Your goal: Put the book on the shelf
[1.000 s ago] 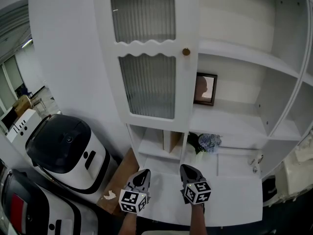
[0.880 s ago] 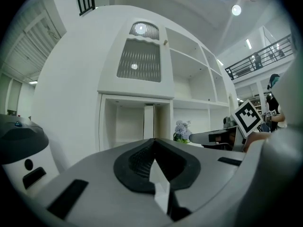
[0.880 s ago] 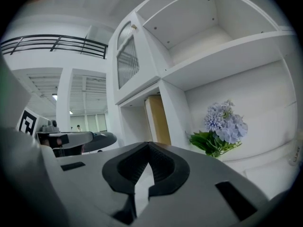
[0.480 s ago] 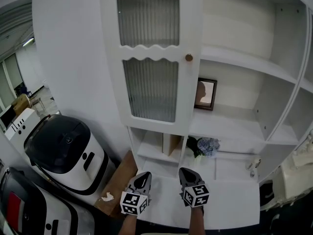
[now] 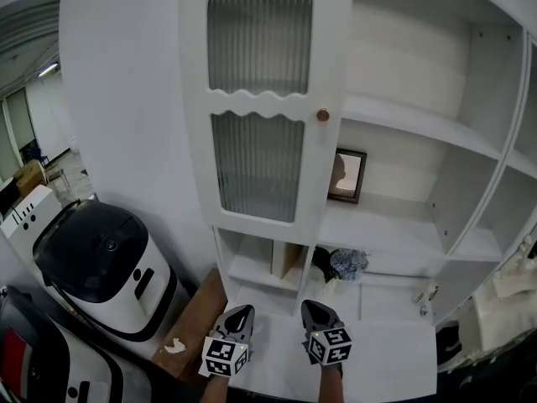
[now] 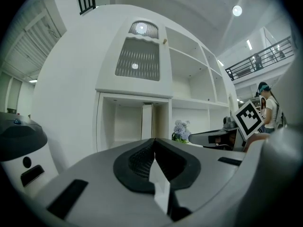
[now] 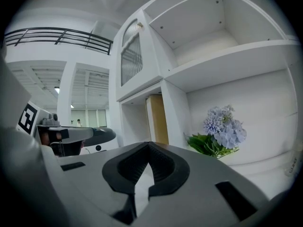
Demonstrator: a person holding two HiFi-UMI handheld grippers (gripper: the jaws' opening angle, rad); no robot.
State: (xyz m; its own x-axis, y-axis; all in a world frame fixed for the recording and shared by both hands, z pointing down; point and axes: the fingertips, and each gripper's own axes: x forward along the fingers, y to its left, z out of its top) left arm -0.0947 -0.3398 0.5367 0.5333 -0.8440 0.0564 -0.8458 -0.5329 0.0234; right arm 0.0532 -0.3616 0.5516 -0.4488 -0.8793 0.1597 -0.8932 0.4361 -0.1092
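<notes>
White shelf unit [image 5: 394, 116], upright book [image 5: 291, 260] perhaps, half hidden behind divider [image 5: 275, 257], left tongs [image 5: 243, 311] and right tongs [image 5: 308, 306] both closed.

each tool is a pale grey moulded shell that narrows to two dark tips, lined inside with black ribbed pads [image 6: 136, 159]. black rectangular slots [image 6: 66, 198] are cut into the shell either side of the pads. behind the left tool [image 5: 241, 313] sits a white marker cube [image 5: 225, 356] printed with black squares; the right tool [image 5: 310, 308] has the same.
</notes>
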